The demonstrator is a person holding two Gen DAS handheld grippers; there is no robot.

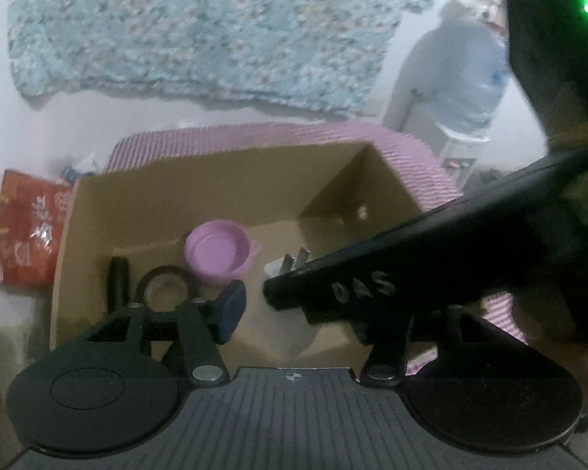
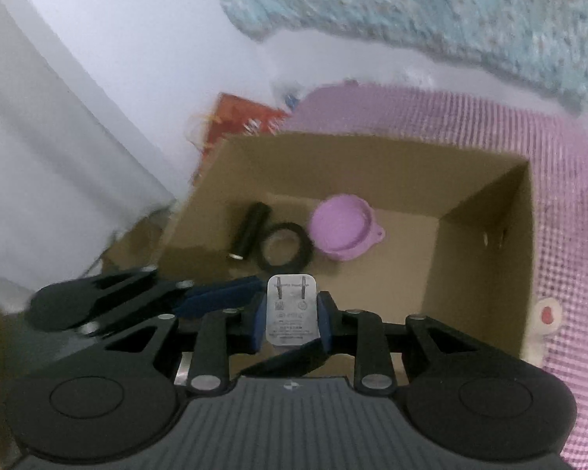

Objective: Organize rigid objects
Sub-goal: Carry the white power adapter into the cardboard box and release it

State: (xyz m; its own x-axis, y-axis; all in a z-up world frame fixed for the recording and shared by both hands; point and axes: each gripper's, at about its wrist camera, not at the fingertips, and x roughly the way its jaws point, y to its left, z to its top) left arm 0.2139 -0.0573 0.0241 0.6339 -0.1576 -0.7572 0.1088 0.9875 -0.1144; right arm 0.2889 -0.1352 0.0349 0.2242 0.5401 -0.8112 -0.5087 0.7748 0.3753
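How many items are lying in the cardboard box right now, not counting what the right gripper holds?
3: a black cylinder at left, a black ring beside it, and a purple lid right of those. The near floor is hidden, so more may be there.

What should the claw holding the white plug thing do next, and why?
Probably lower it a little and let go. The right claw grips the white charger plug over the cardboard box, where the purple lid, black tape ring and black tube already lie. The bare box floor just below looks free.
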